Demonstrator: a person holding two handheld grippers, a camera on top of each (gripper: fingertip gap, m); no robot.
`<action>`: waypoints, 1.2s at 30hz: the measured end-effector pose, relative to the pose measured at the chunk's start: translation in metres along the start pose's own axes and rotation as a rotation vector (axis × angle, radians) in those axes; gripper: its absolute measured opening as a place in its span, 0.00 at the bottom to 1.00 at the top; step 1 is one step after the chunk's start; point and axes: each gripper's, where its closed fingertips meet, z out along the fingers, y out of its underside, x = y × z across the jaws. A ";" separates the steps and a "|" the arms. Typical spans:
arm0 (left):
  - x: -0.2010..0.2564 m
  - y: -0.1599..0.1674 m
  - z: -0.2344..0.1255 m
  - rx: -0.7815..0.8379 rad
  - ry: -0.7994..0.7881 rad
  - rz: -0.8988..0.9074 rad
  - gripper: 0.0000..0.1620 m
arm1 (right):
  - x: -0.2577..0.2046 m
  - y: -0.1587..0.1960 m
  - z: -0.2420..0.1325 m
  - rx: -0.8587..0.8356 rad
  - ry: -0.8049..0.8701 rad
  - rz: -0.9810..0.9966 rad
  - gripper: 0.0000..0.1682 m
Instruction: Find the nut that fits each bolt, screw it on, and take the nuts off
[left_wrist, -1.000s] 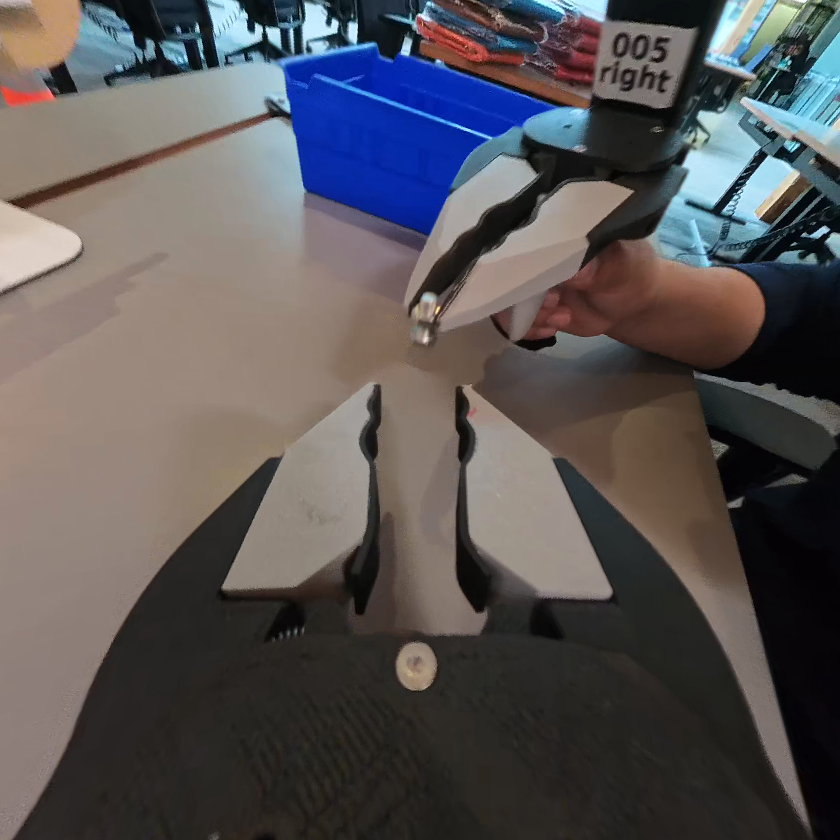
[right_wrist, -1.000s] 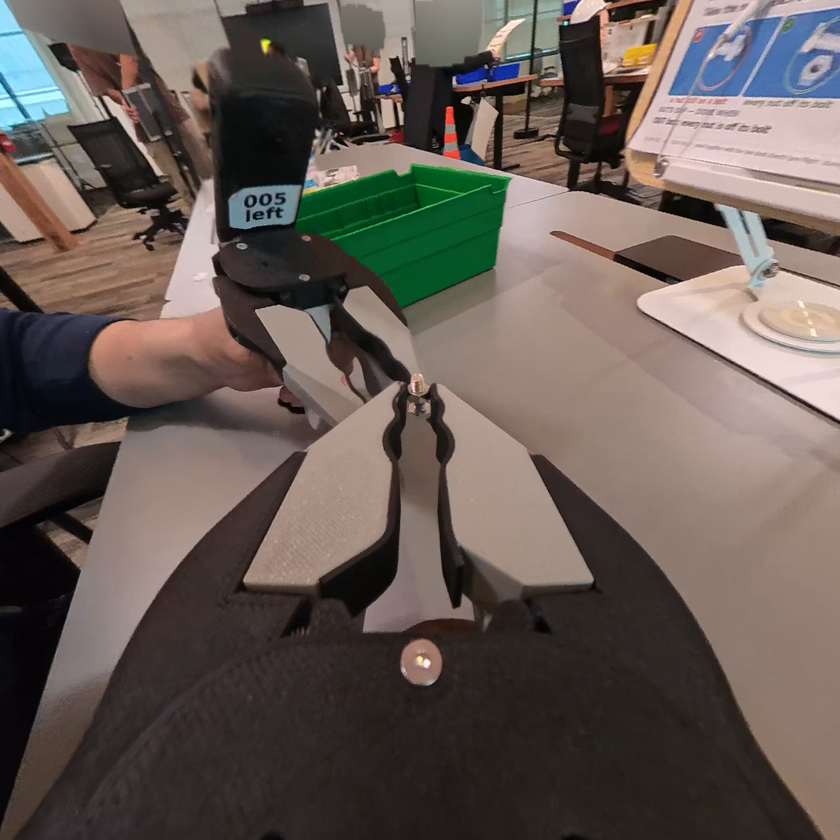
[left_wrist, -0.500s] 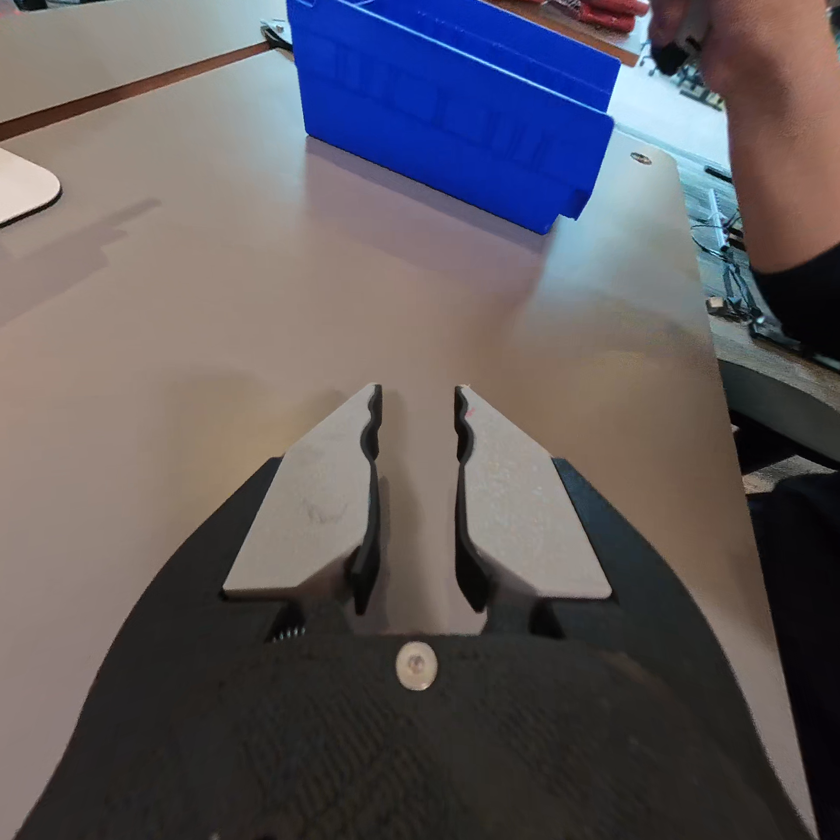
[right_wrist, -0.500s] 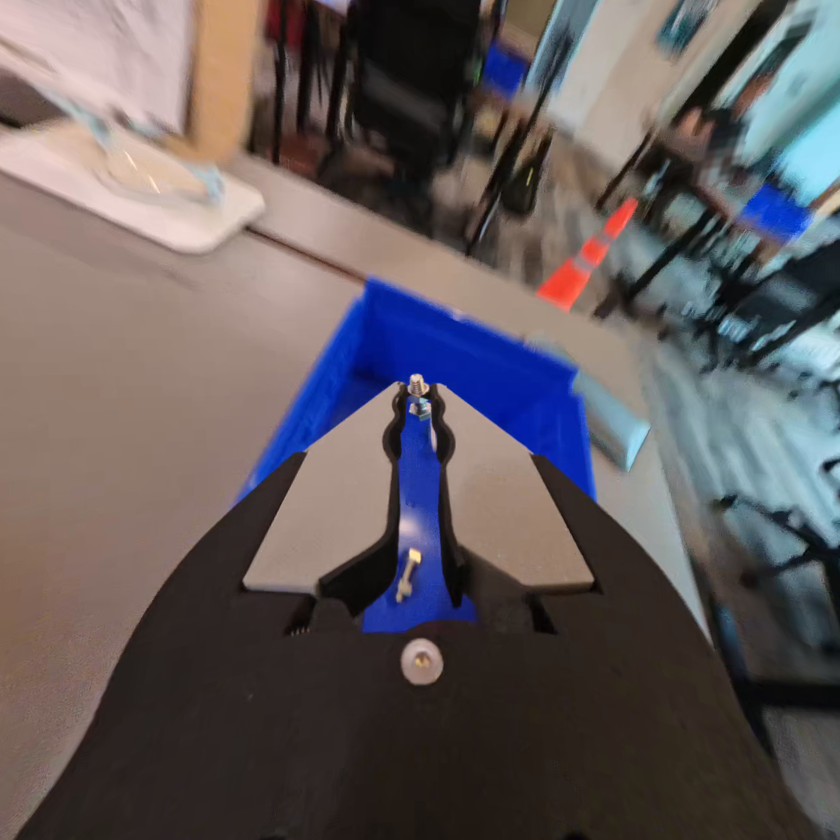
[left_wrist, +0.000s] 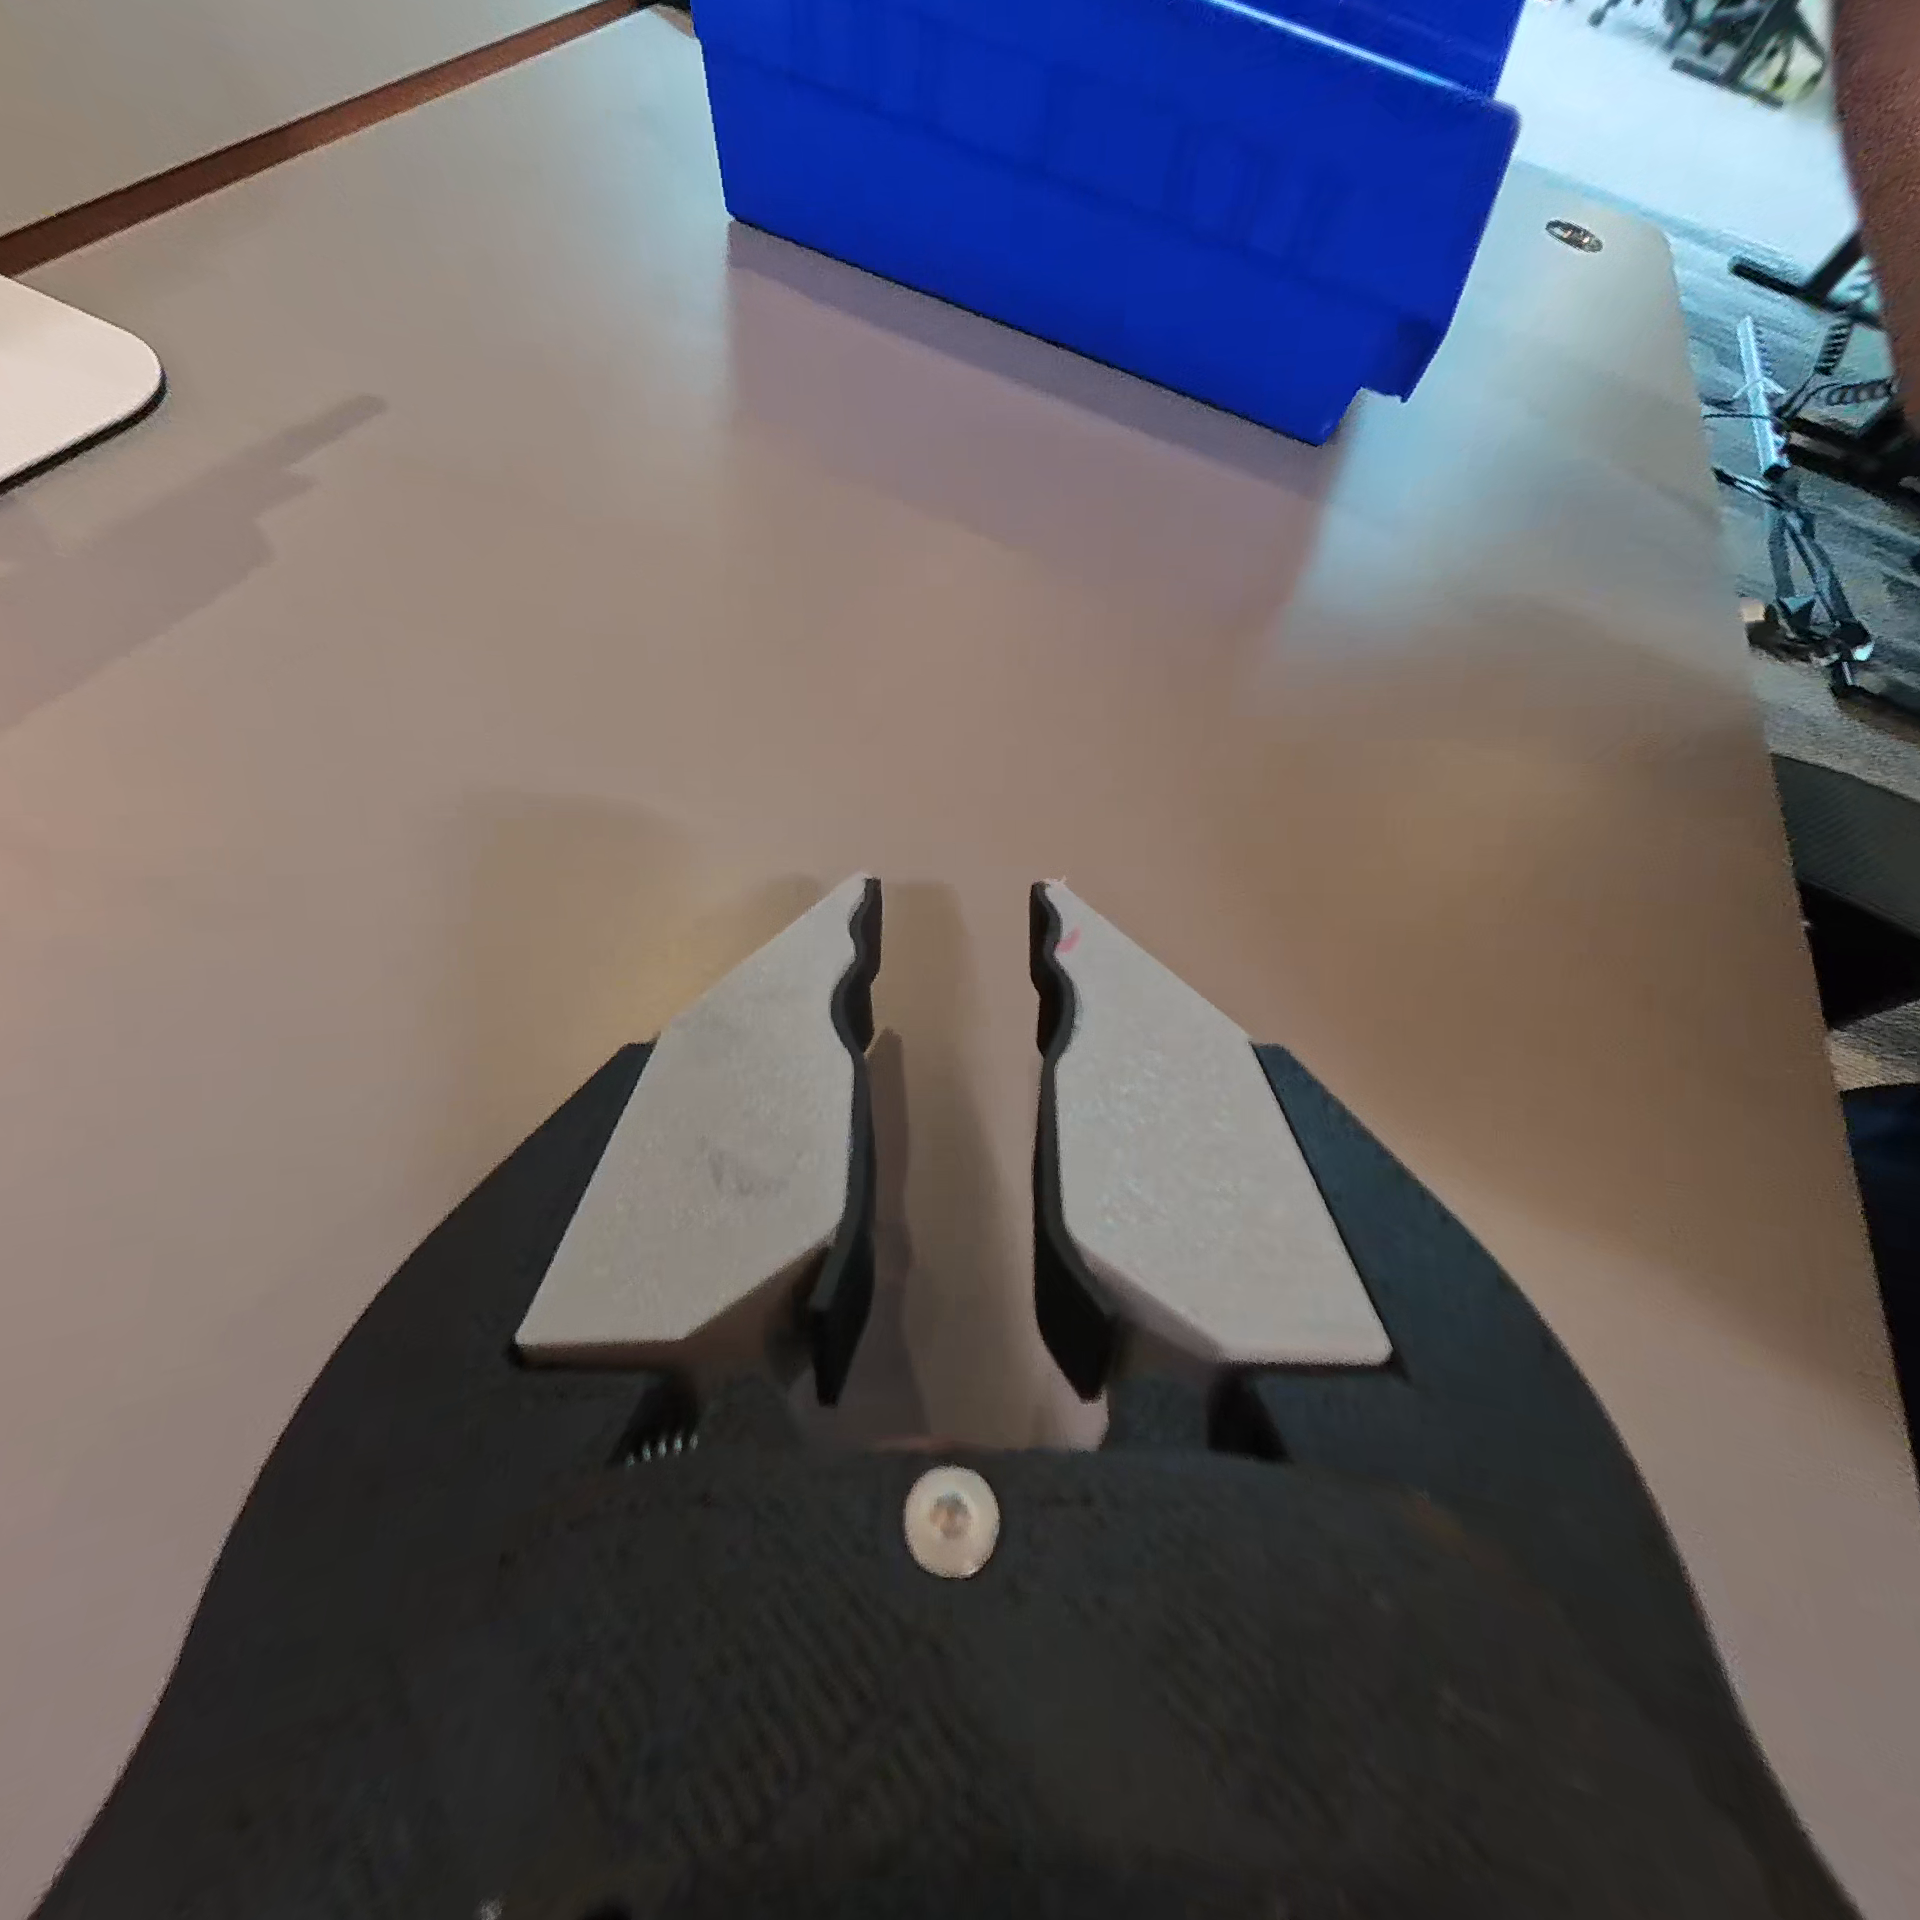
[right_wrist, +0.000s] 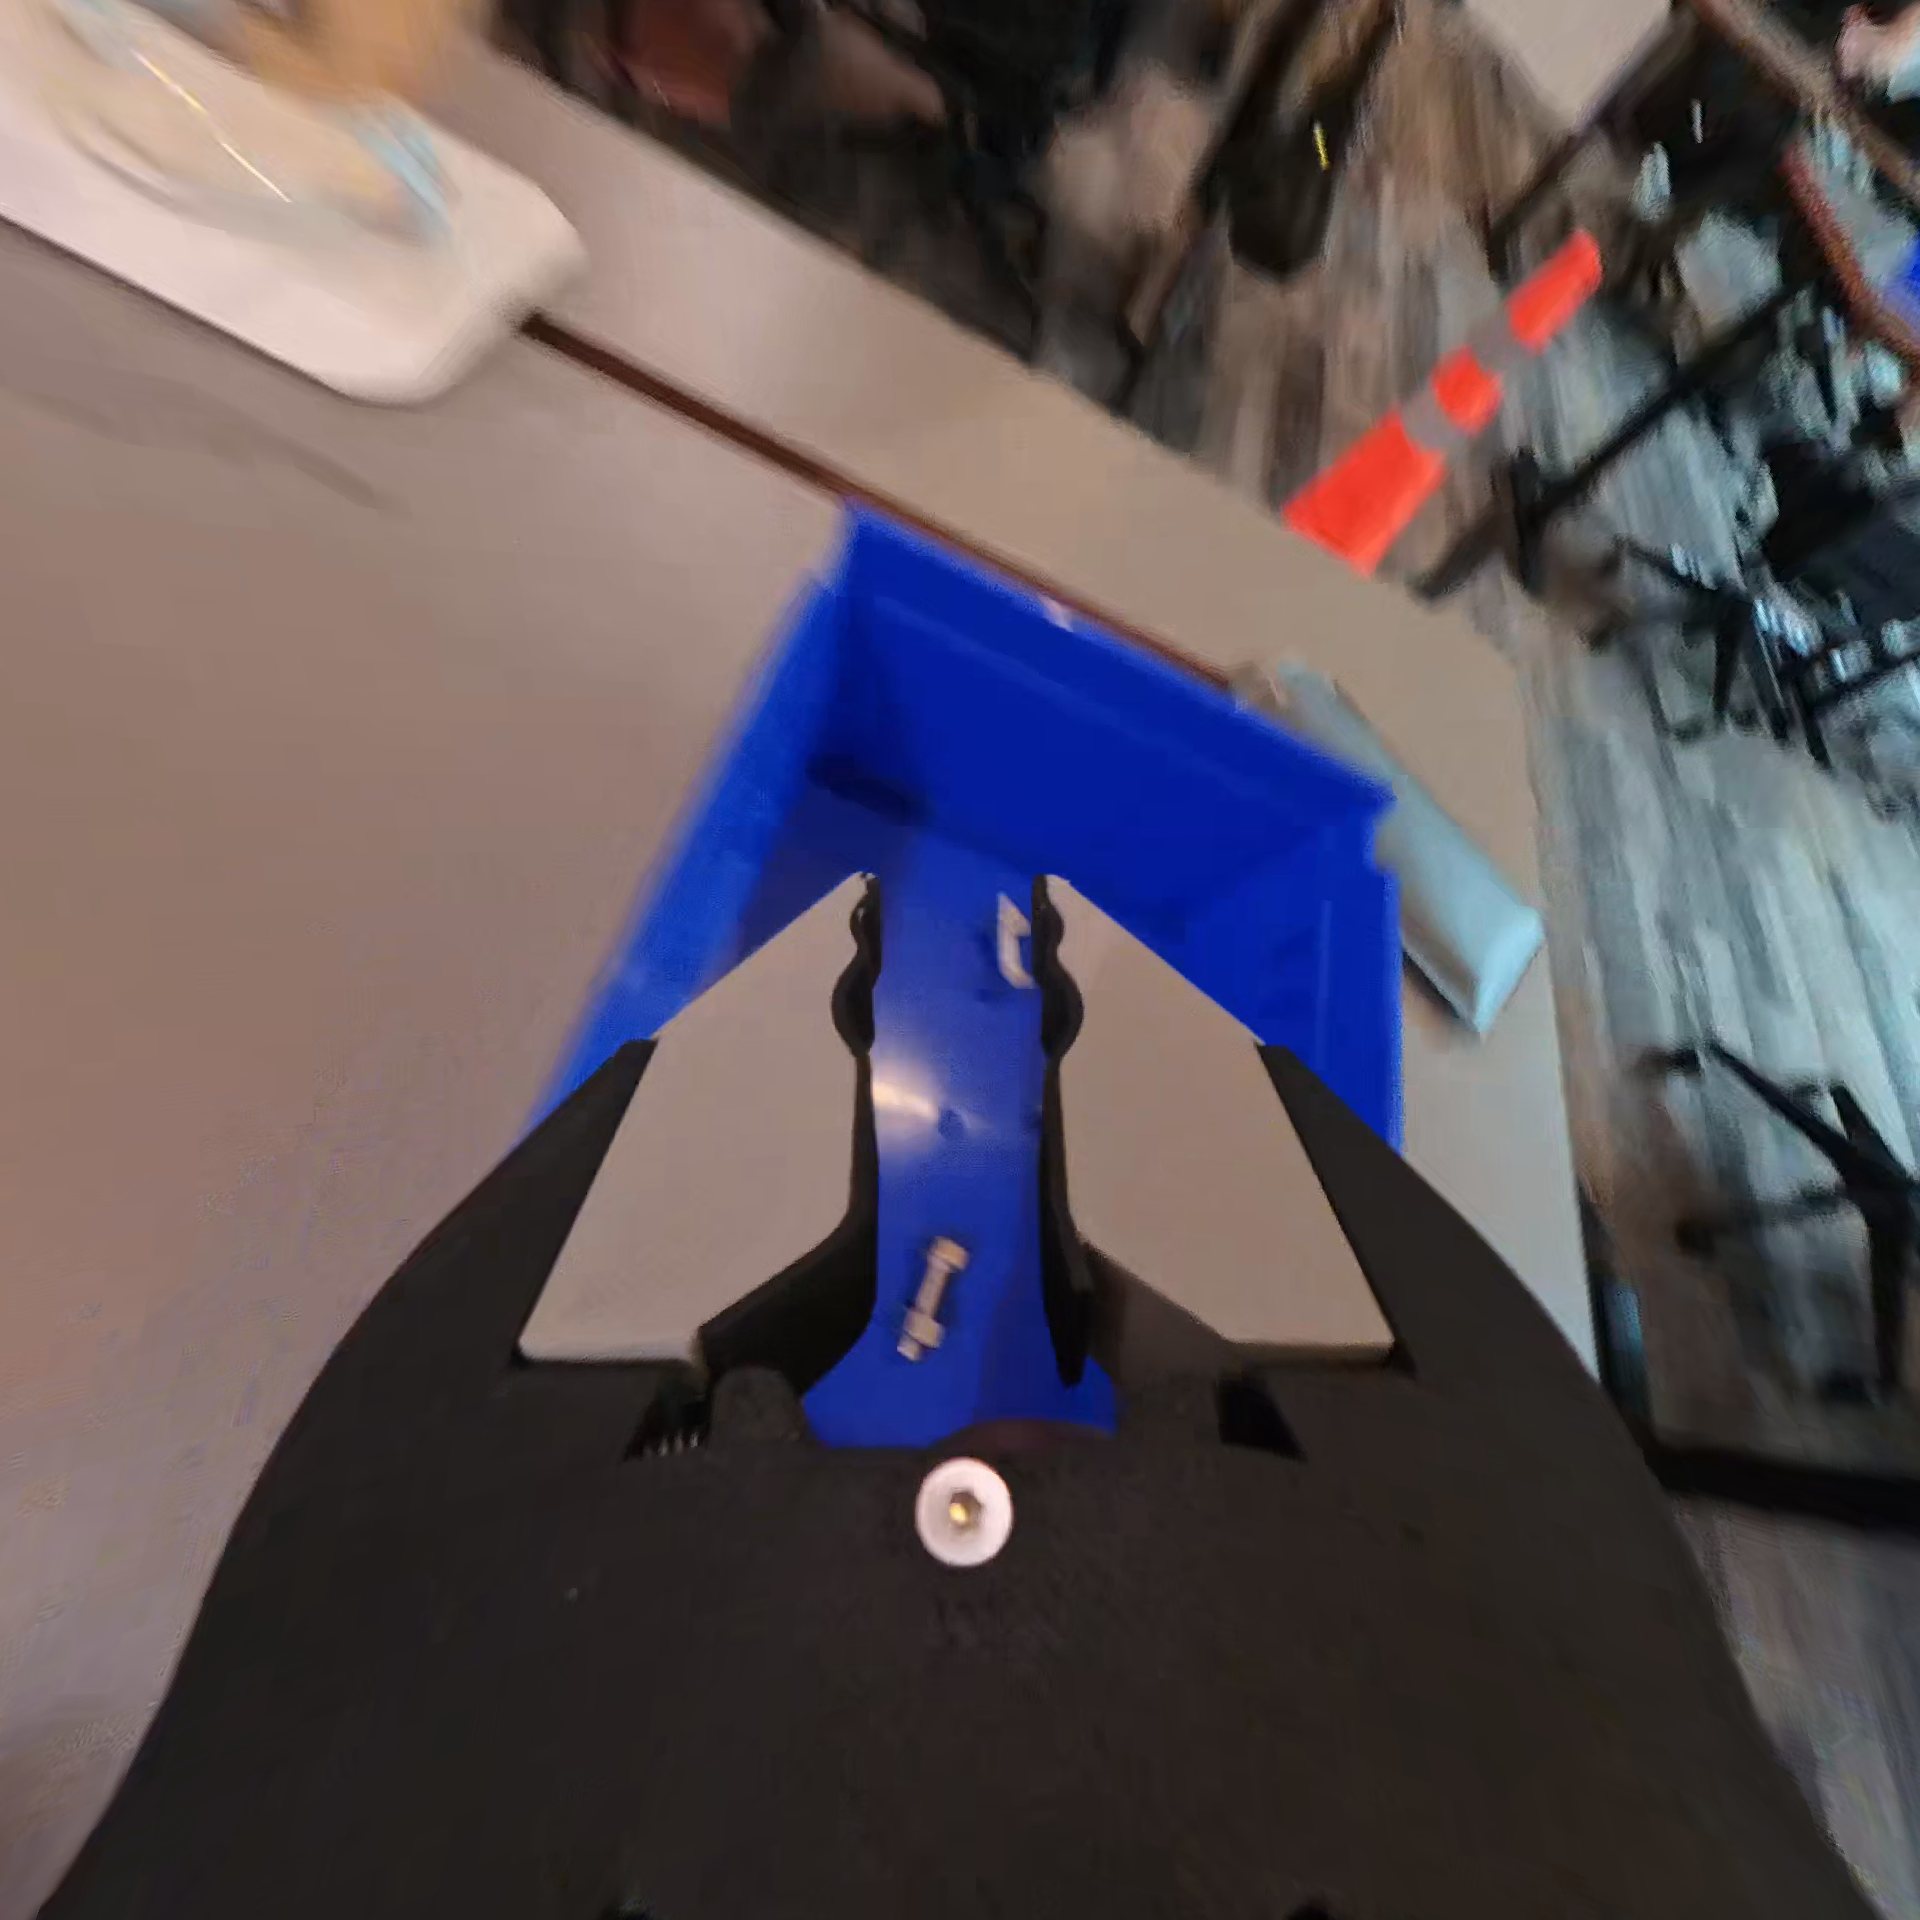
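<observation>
Step, as judged: drop-off at blue bin (right_wrist: 1091, 748); one bolt-and-nut pair looks finished with.

Right claw (right_wrist: 951, 883) above bin, jaws wide, gripping nothing. Blurred pale piece (right_wrist: 1010, 940), likely bolt, inside bin just beside claw's right tip, apart from it; falling or lying, cannot tell. Second bolt with nut (right_wrist: 930, 1299) on bin floor, nearer claw base.

Left claw (left_wrist: 954, 894) low over worktop (left_wrist: 520, 623), well short of bin, jaws parted, empty.

Next move calls for fresh bolt and matching nut; none visible outside bin.
</observation>
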 end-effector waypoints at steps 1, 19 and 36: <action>0.000 0.001 0.001 -0.007 0.001 0.002 0.16 | -0.020 -0.023 -0.014 0.076 -0.046 -0.018 0.15; 0.009 0.005 -0.002 -0.068 -0.009 0.104 0.17 | -0.275 -0.034 0.054 0.296 -0.503 -0.117 0.26; -0.087 0.063 -0.273 -0.414 -0.291 0.282 0.10 | -0.289 -0.029 0.036 0.269 -0.568 -0.171 0.29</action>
